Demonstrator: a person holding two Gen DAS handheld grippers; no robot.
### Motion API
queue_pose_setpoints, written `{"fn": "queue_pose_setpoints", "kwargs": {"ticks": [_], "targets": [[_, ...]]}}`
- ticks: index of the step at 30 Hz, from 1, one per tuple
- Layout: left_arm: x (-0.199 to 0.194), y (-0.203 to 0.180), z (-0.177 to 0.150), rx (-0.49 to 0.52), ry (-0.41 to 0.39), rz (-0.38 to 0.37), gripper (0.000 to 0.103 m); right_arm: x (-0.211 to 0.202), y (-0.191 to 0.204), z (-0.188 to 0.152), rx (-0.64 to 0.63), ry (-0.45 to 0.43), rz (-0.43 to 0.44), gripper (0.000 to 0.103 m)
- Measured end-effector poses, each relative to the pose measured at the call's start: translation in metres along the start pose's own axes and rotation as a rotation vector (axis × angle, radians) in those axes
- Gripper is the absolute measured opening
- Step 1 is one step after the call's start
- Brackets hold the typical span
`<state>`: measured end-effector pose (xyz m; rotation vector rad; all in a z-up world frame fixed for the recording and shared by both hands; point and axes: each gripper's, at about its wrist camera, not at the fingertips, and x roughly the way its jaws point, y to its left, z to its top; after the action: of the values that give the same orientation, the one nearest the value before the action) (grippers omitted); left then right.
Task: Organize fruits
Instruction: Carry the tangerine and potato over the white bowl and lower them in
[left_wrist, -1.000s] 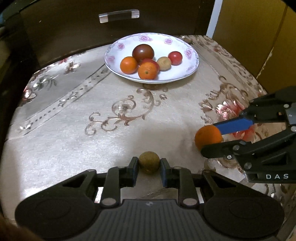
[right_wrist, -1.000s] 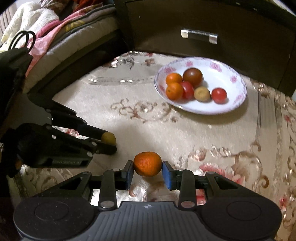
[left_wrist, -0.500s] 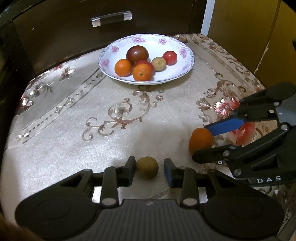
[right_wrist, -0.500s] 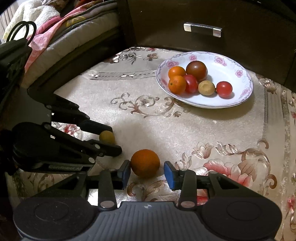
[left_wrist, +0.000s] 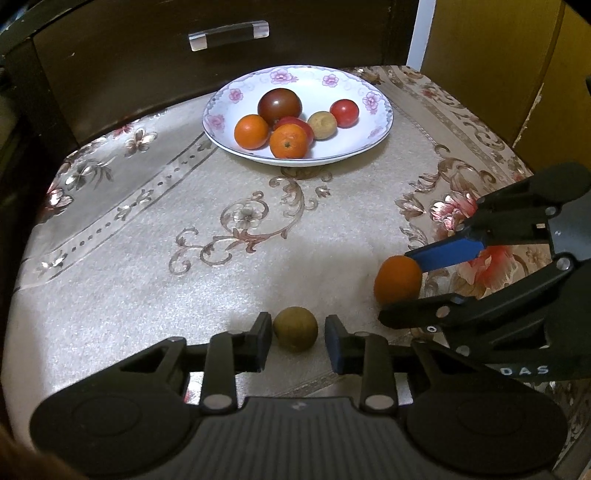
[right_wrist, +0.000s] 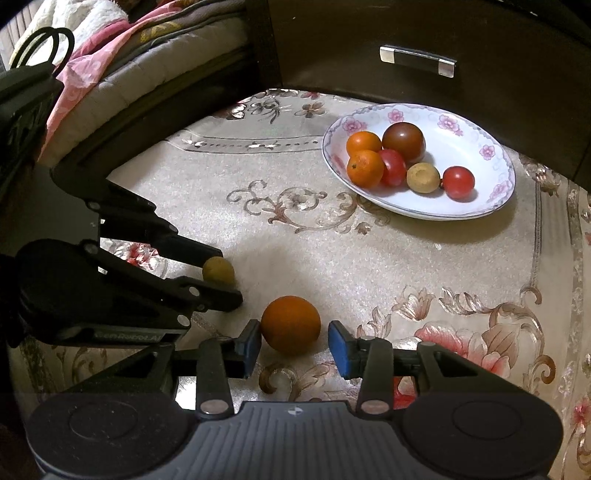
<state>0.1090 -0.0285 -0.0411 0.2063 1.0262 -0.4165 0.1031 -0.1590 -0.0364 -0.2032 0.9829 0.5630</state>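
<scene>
Straddling a small brown fruit (left_wrist: 295, 328) on the cloth (left_wrist: 147, 295), the left gripper (left_wrist: 297, 341) has its jaws closing yet released, a gap showing. Beside it, the right gripper (right_wrist: 291, 343) brackets an orange (right_wrist: 290, 325), loosened. Ahead, clear cloth leads to the plate (left_wrist: 376, 122) of fruit.

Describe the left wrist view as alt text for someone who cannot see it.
The left gripper straddles a small brown fruit on a floral tablecloth, with a gap at one pad. Beside it, the right gripper brackets an orange. Behind sits a flowered plate of fruit.
</scene>
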Motion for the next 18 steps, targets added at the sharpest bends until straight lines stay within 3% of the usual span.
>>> {"fn": "queue_pose_setpoints", "kwargs": {"ticks": [2,18], "targets": [[0.0006,-0.0009,0.001,0.005,0.002,0.003,0.037,0.0008,0.0013,0.0,-0.003,-0.001,0.001,0.028],[-0.0016,-0.0084,0.0036,0.04,0.003,0.011,0.033,-0.0021,-0.0029,0.0004,0.018,0.007,0.009,0.028]]}}
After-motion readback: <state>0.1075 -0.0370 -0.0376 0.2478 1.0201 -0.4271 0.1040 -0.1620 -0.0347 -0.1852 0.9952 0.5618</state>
